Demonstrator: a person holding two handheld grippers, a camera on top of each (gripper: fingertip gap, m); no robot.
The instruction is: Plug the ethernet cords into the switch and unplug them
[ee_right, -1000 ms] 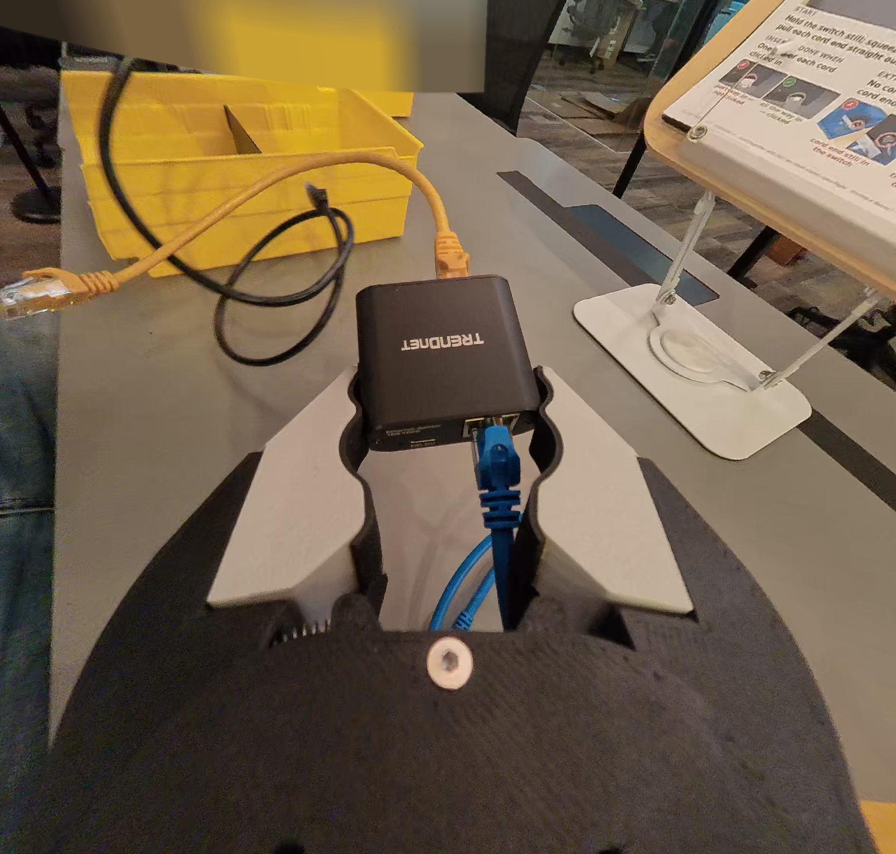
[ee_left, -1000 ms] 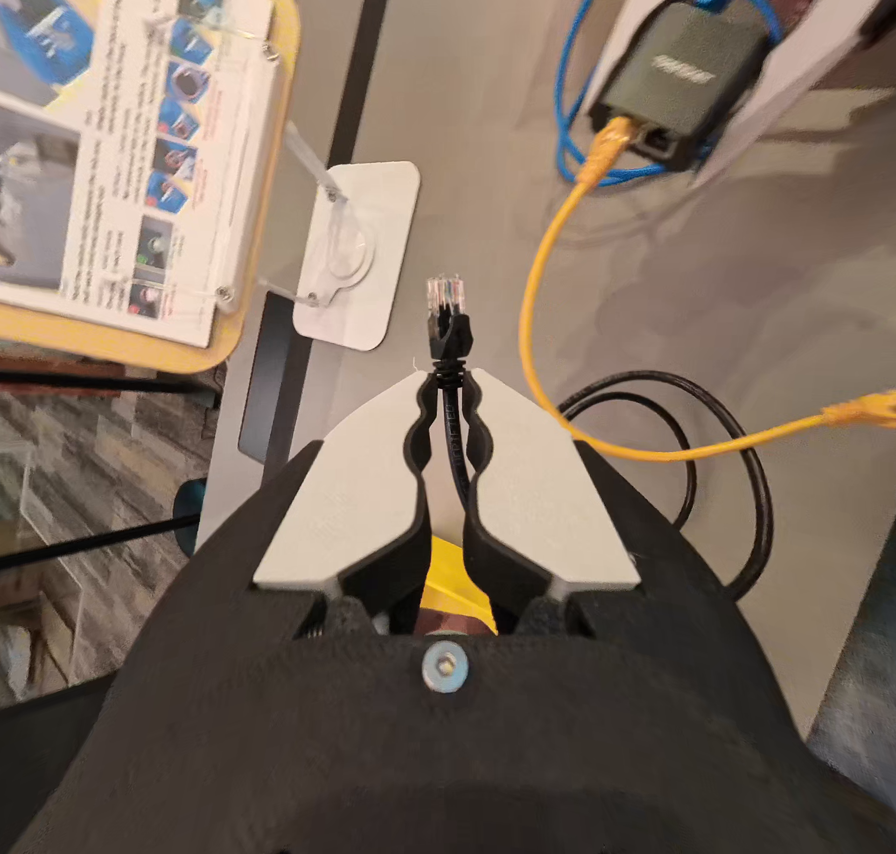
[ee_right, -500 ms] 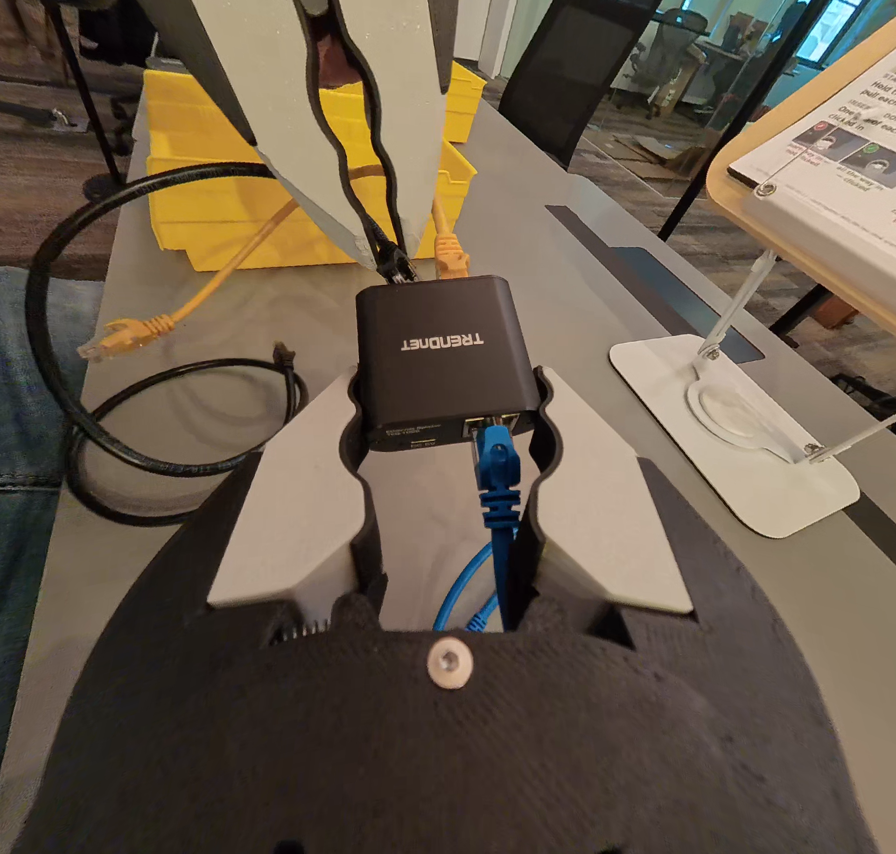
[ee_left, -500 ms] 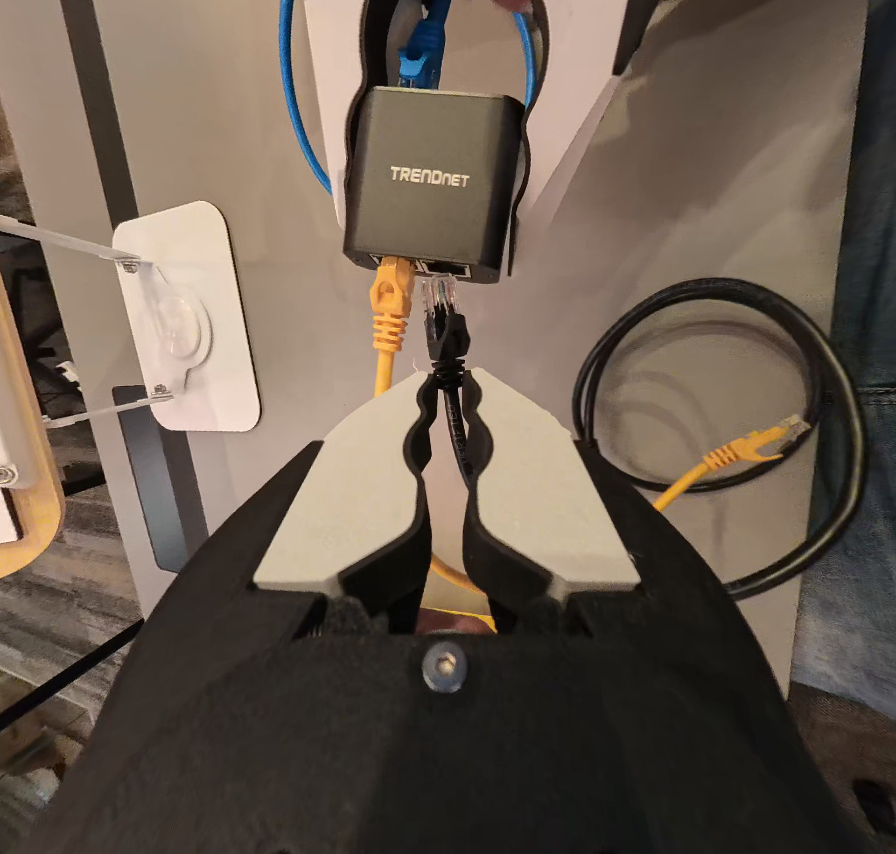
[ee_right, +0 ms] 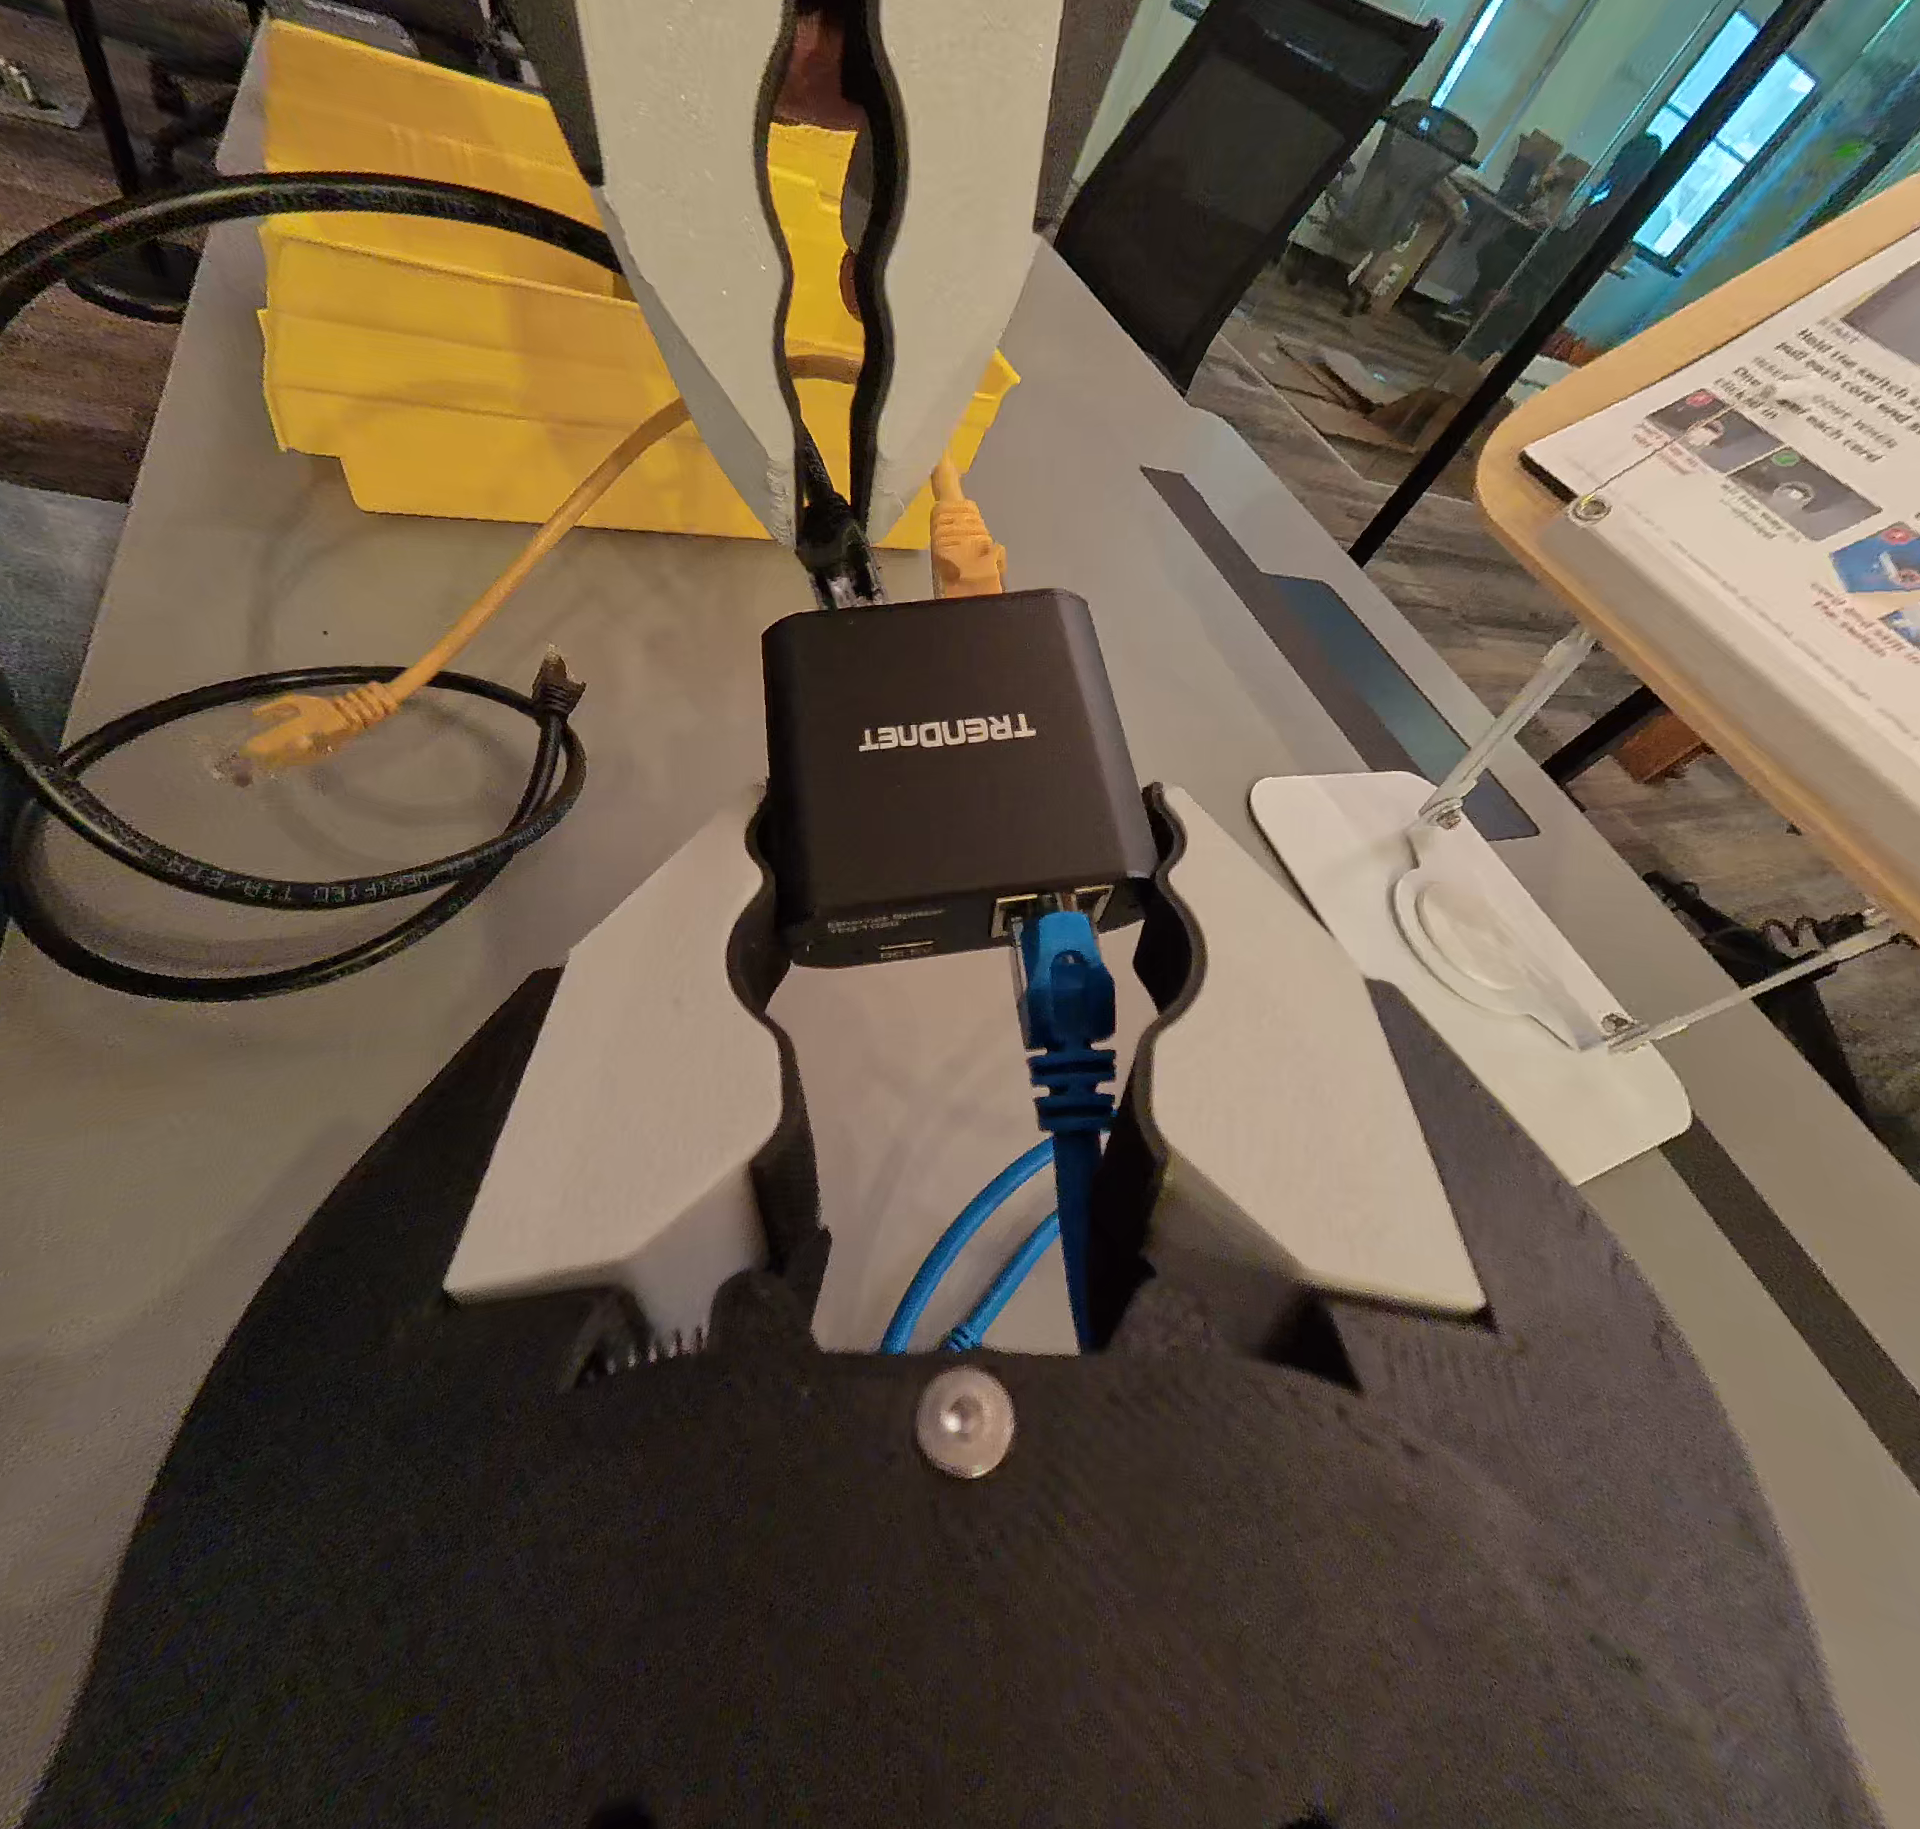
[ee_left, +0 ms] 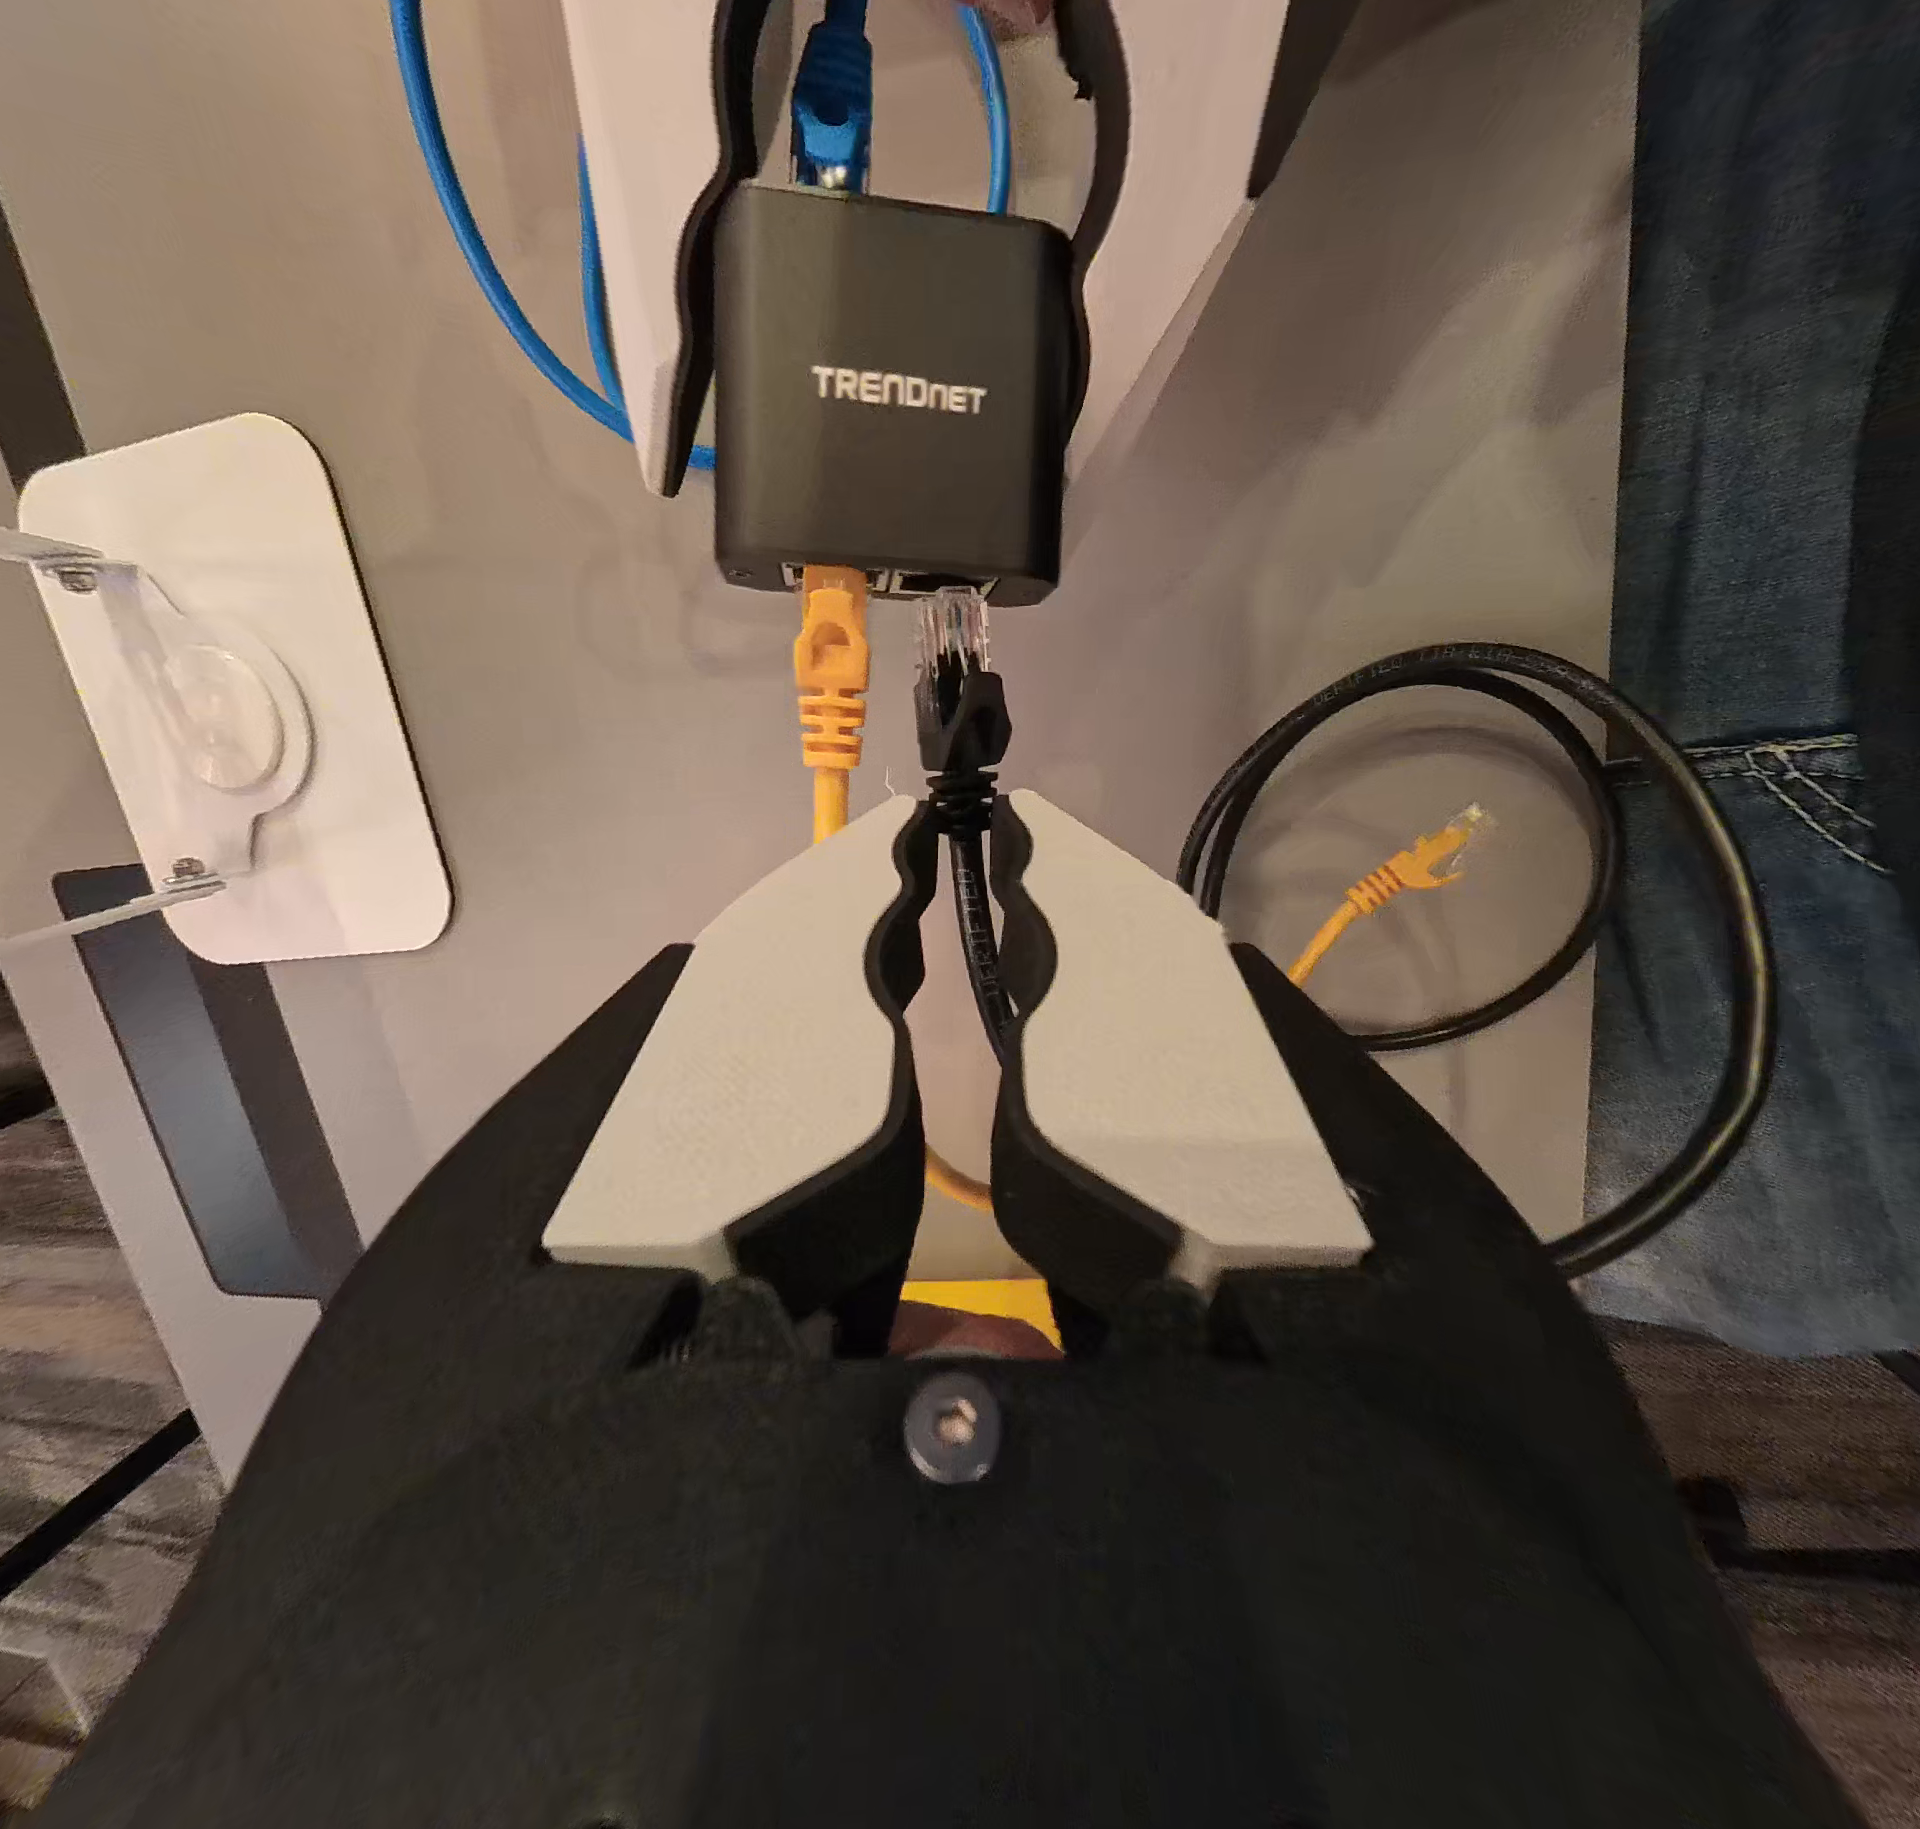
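A small black switch (ee_left: 894, 397) lies on the grey table. My right gripper (ee_right: 961, 834) is shut on the switch (ee_right: 945, 761) and grips its two sides. A blue cord (ee_right: 1065, 1000) is plugged into the side facing the right gripper. A yellow cord (ee_left: 831, 667) is plugged into the opposite side. My left gripper (ee_left: 961, 803) is shut on the black cord (ee_left: 956, 699) just behind its plug. The clear plug tip sits at the mouth of the free port beside the yellow plug. The left gripper also shows in the right wrist view (ee_right: 831, 501).
The black cord's slack (ee_left: 1621, 906) loops on the table to the right, around the yellow cord's loose end (ee_left: 1413, 865). A white stand base (ee_left: 229, 688) holds an instruction board (ee_right: 1766, 491). A yellow bin (ee_right: 447, 345) stands behind the switch. A person's jeans (ee_left: 1766, 532) are at the table edge. The left gripper's tips are roughly 6 cm from the right gripper's.
My left gripper has swung round with the black plug from the open table to the switch and closed in on its free port. The right gripper keeps its hold on the switch.
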